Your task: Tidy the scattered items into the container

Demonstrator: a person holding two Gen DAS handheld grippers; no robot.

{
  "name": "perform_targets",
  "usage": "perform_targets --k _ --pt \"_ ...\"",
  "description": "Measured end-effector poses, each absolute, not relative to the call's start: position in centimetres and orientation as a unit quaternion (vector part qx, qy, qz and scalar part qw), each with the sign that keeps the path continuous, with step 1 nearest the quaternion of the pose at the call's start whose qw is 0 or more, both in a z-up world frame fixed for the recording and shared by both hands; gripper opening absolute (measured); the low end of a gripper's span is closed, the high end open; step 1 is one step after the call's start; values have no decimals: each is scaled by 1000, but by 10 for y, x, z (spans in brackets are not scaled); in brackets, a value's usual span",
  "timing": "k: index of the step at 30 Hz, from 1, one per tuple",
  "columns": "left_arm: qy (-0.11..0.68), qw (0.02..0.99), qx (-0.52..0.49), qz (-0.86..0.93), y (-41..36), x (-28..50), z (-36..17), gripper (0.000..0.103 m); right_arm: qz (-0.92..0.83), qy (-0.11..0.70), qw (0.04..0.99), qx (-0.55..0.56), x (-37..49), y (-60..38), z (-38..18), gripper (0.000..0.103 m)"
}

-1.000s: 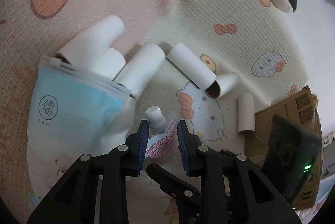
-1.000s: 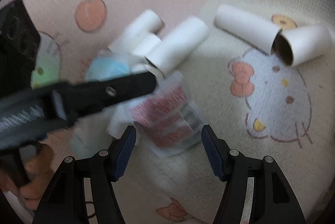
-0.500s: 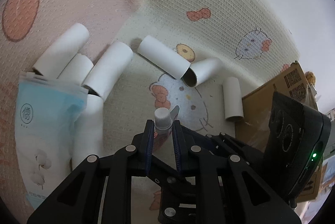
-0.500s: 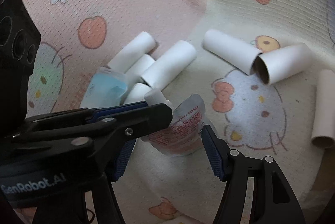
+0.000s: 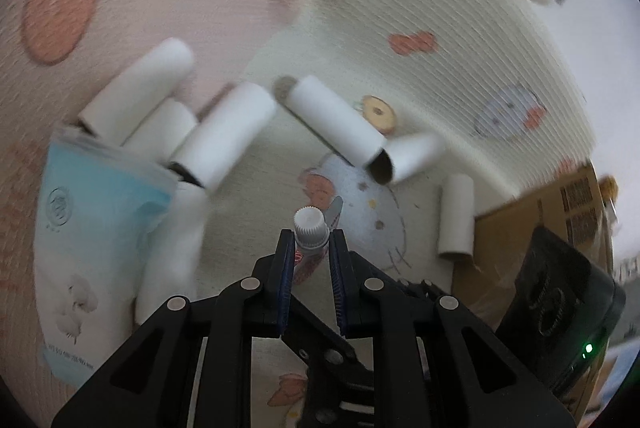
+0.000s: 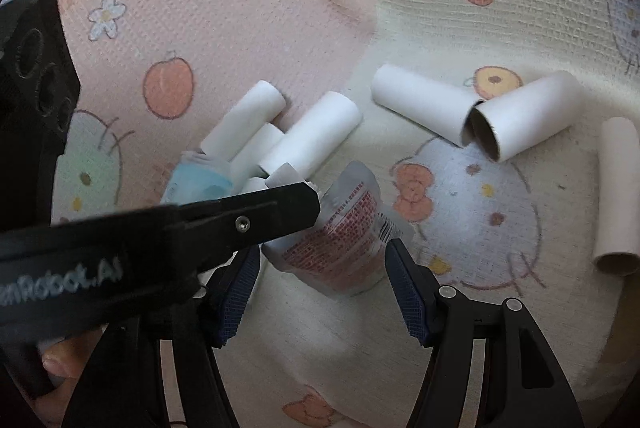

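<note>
My left gripper (image 5: 309,251) is clamped on the neck of a spouted pouch (image 6: 340,240), just under its white cap (image 5: 310,224); the jaws closed in over the last second. The pouch hangs from that grip, and its printed body sits between the spread fingers of my right gripper (image 6: 320,280). Those blue pads (image 6: 408,292) stand wide; one lower corner of the pouch seems to touch the right one, though I cannot tell for sure.

Ahead of my left gripper, white paper tubes (image 5: 336,125) lie scattered on the cartoon mat (image 5: 440,39). To its left is a light-blue wipes pack (image 5: 100,203) with more tubes (image 5: 224,135) piled against its far end. The cardboard box (image 5: 532,224) sits off to its right, with one upright tube (image 5: 456,220) just beside it.
</note>
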State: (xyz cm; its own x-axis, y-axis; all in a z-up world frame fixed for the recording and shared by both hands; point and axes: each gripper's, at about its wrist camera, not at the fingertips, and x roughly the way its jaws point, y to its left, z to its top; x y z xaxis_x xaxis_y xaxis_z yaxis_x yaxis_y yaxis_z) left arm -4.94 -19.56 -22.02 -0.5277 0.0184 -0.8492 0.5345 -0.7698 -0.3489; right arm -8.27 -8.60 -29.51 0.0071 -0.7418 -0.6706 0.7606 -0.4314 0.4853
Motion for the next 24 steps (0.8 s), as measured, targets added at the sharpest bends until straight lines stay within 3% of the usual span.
perform_targets --k 9,13,24 --pt "394 167 432 -794 -221 -38 -226 19 -688 14 565 456 -72 -101 -291 62" --pt "406 125 437 -793 -214 -44 -226 20 -697 32 551 458 -72 -102 -294 62" --pt "383 88 443 -806 -194 -53 -221 20 -727 -16 494 477 -96 -69 -299 62"
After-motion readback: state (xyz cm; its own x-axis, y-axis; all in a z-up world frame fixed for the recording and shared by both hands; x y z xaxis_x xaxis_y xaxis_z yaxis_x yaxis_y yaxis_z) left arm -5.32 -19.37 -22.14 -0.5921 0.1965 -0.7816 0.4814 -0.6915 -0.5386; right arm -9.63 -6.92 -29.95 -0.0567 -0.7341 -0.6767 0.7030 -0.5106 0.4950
